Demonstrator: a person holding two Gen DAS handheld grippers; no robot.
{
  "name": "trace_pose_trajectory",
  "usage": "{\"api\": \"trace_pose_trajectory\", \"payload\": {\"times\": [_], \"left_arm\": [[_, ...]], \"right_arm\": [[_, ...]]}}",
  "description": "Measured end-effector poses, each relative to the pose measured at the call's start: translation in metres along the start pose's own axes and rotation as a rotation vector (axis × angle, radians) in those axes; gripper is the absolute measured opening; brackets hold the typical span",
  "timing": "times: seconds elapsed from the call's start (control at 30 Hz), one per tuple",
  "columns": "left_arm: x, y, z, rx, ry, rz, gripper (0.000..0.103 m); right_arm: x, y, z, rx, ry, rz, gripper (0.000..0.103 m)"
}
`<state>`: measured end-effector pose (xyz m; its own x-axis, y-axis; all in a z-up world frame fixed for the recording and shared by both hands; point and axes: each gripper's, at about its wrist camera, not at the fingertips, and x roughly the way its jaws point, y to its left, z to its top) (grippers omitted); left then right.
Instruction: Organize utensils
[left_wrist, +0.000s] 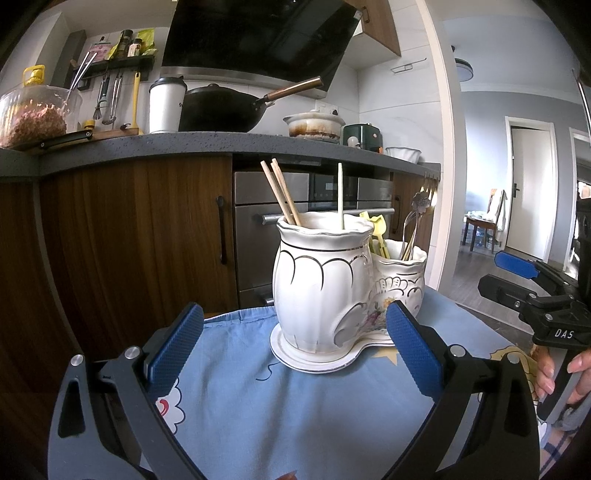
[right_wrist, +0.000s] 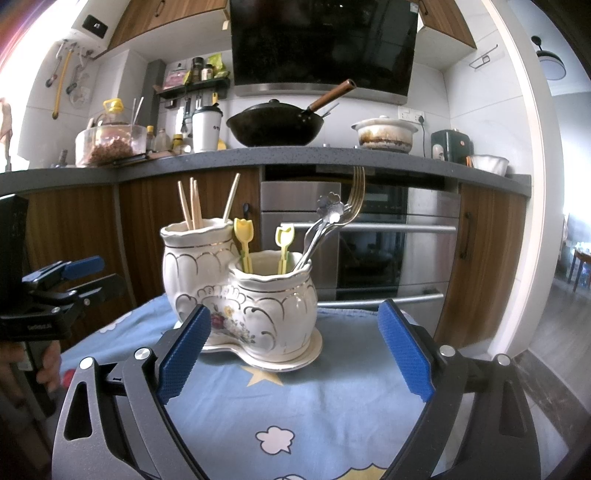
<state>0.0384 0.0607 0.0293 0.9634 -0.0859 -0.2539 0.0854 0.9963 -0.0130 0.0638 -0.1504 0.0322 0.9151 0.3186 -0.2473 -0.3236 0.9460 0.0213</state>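
A white ceramic double holder stands on a small table with a blue cloth. Its taller pot holds wooden chopsticks. Its lower pot holds yellow forks, a metal fork and metal spoons. My left gripper is open and empty just in front of the holder; it also shows at the left of the right wrist view. My right gripper is open and empty before the lower pot; it shows at the right of the left wrist view.
Behind the table runs a kitchen counter with a black wok, a clay pot, a white cup and a food container. A steel oven and wooden cabinets stand below. An open doorway lies to the right.
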Motion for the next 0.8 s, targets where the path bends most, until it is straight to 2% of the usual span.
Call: {"api": "trace_pose_trajectory", "payload": {"times": [0.8], "left_arm": [[0.0020, -0.0001, -0.0009, -0.001, 0.001, 0.004, 0.098]], "right_arm": [[0.0002, -0.0001, 0.0001, 0.000, 0.002, 0.000, 0.091]]}}
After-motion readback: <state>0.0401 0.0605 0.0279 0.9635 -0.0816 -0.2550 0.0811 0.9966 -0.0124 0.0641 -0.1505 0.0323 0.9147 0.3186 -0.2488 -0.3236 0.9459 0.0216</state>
